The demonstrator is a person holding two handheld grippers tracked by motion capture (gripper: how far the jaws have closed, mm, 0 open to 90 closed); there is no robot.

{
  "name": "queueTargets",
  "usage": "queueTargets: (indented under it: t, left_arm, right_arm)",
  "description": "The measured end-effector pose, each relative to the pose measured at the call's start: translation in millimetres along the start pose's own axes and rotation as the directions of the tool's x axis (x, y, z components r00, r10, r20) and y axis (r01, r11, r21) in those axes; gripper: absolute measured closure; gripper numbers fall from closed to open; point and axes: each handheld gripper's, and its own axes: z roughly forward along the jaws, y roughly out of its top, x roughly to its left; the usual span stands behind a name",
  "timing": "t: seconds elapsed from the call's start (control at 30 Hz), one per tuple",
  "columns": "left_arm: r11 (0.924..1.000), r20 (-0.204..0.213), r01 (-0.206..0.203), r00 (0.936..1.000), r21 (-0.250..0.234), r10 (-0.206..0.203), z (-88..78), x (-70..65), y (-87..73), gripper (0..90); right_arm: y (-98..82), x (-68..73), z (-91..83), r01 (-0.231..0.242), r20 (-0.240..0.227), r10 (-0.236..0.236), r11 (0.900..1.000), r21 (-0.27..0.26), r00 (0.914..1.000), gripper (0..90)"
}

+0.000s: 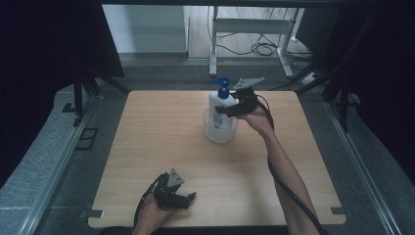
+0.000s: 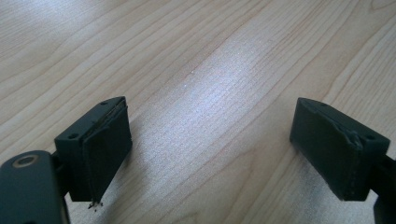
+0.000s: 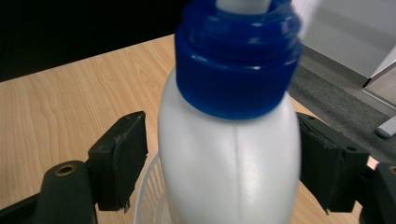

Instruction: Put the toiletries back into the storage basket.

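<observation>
A white pump bottle with a blue cap stands upright inside a clear round tub at the far middle of the wooden table. My right gripper reaches it from the right, its jaws on either side of the bottle's shoulder. A thin gap shows at the left pad, while the right pad sits at the bottle's edge, so the gripper is open. My left gripper rests low near the front edge, open wide over bare wood.
The table's far edge lies just behind the bottle. Beyond it are a white desk frame and cables on the floor. Metal rails run along both sides of the table. Dark curtains hang at left and right.
</observation>
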Motion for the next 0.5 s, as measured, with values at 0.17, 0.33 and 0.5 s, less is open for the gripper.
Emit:
queueTargets:
  t: [0.17,0.33,0.5]
  left_arm:
    - [1.0,0.0,0.0,1.0,0.0,0.0,0.0,0.0,0.0,11.9]
    - [1.0,-0.001,0.0,1.0,0.002,0.0,-0.1,-0.1,0.1,11.9]
    - [1.0,-0.001,0.0,1.0,0.002,0.0,0.0,-0.1,0.2,11.9]
  right_arm:
    - [2.0,1.3,-5.3,0.002,0.001,-0.002,1.0,0.005,1.0,19.6]
    - [3.3,2.8,-9.3,0.001,0.004,-0.001,1.0,0.007,1.0,17.6]
    - [3.7,4.5,-12.5,-0.002,0.009,0.002,1.0,0.011,1.0,16.1]
